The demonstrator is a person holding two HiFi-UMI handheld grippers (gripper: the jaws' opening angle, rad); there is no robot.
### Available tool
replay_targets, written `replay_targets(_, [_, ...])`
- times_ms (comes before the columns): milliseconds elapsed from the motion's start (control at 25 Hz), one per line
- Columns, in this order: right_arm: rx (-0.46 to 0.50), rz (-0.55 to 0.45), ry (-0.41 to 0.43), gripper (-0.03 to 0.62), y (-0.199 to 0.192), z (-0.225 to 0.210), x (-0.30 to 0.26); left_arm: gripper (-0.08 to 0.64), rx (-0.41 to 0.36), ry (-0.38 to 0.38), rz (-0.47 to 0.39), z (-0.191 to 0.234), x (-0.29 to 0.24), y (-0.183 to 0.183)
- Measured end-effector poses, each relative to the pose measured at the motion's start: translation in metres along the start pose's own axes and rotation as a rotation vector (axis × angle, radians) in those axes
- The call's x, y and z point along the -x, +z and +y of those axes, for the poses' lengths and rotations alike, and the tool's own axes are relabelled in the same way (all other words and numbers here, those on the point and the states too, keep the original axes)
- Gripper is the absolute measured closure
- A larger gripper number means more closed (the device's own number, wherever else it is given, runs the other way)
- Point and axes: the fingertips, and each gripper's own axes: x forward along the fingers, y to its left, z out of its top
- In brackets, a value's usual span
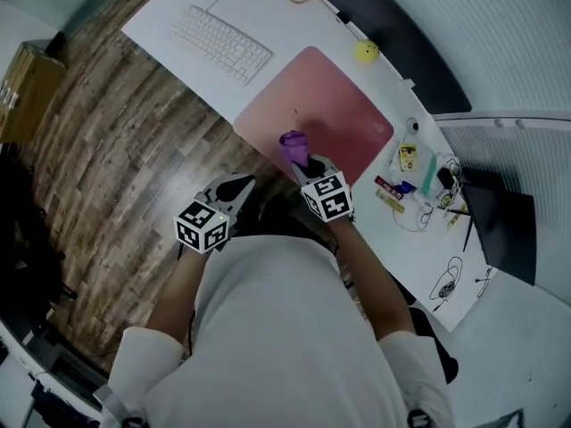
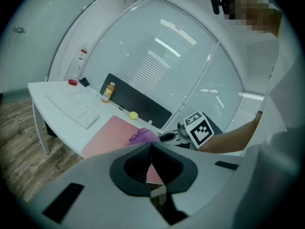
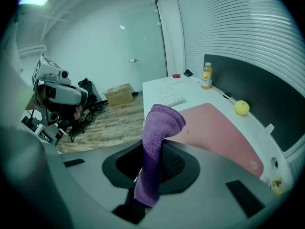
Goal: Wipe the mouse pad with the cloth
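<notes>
Nearest the person, the left gripper (image 1: 234,190) is hovering off the front edge of the desk (image 1: 268,12), jaws pressed together on nothing. Just ahead, the right gripper (image 1: 306,161) is pinching the purple cloth (image 1: 293,141) — its free end is flopping over the near edge of the pink mouse pad (image 1: 335,105). The pad is stretching away forward from that gripper toward the yellow ball (image 1: 366,52) — so the right gripper is the nearer one, and the wipe probably calls for pressing down and pushing away.

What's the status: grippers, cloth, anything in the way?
Left gripper shut, empty. Right gripper shut on purple cloth, over near edge of mouse pad. Yellow ball beside pad's far corner, not on it.
</notes>
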Motion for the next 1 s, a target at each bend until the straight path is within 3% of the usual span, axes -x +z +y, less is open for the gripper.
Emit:
replay_targets(240, [-0.058,-0.094,-0.076,0.506,-0.012,-0.024,0.06,0.541,-0.063,-0.004,0.0,-0.036,-0.013,0.008])
replay_targets(680, [-0.135,-0.274,-0.2,0.506,-0.04,-0.063,0.178,0.541,-0.069,-0.01,-0.072,-0.103,-0.022,0.018])
replay_targets(1000, [-0.174,-0.415,-0.282,0.506,-0.039,-0.078,0.242,0.541,-0.119,0.0,-0.176,-0.132,-0.005,0.061])
